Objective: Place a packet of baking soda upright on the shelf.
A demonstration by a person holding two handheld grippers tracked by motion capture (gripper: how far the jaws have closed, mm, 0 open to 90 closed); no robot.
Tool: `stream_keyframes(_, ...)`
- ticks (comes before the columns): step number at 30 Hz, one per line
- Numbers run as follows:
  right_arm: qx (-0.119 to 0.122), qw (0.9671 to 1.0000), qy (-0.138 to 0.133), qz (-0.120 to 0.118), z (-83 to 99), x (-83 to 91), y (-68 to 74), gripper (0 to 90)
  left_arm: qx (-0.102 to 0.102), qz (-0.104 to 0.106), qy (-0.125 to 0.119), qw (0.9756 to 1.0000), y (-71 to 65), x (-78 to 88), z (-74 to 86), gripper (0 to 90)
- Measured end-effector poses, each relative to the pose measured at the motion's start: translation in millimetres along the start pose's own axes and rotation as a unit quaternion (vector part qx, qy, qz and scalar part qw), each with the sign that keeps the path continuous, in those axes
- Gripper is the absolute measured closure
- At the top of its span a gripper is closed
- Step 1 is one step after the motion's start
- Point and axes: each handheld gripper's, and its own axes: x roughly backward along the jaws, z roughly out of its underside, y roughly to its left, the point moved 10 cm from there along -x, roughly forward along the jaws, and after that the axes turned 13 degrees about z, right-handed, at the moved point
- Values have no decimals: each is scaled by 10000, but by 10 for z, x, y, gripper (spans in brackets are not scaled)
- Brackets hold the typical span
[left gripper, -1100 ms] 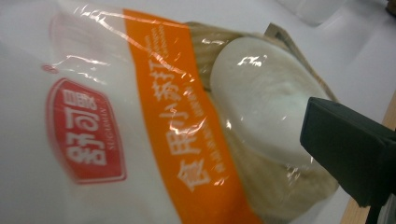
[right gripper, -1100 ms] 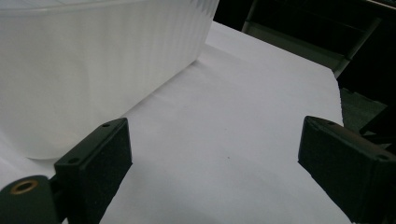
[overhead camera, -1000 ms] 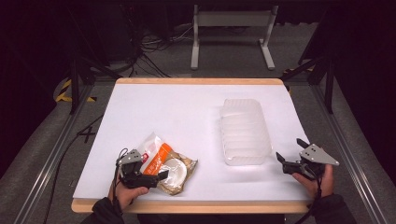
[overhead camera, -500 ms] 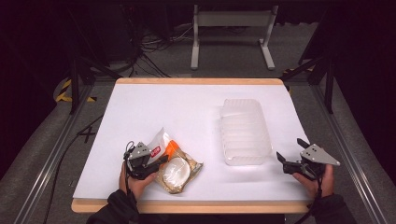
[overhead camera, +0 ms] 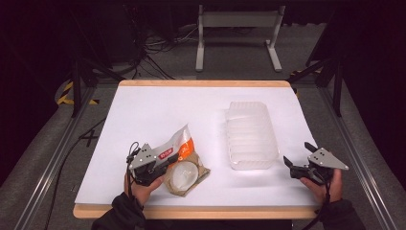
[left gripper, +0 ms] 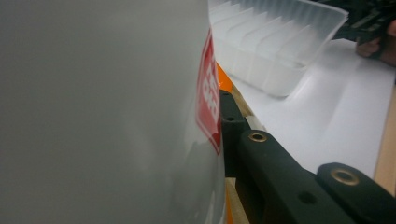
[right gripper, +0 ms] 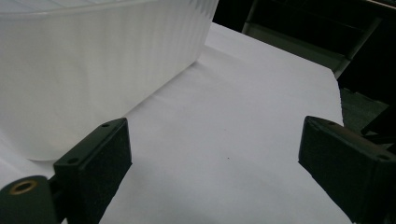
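- Lighting comes from overhead: the white table [overhead camera: 143, 115] is brightly and evenly lit, while the floor and the room beyond it fall off to near black.
- Shadows are soft and short; a faint one sits directly beneath the left gripper [overhead camera: 160, 168] and another under the right gripper [overhead camera: 298, 163].
- High view: mildly soft and grainy, no visible edge distortion.
- Left gripper view: the snack bag [left gripper: 102, 112] pressed against the claw is wholly out of focus, a pale grey blur with a weak sheen; the clear tray [left gripper: 280, 42] ahead of the claw glows translucent.
- Right gripper view: the jaws are sharp, and the tray wall to the claw's left is overexposed.
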Motion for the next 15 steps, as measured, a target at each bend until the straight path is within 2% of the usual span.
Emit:
stream_keyframes(4, -14, 10000, -4, 0, 0, 1, -3, 95, -143, 122, -27, 9998, -67, -14, -96, 899)
stream_keyframes(8, -22, 10000, -8, -7, -1, 2, -3, 94, -387, 124, -29, 9992, -125, -51, -204, 899)
stream_keyframes(15, -38, 10000, -8, -11, -1, 4, -4, 94, -606, 131, -63, 9981, -158, -50, -330, 899)
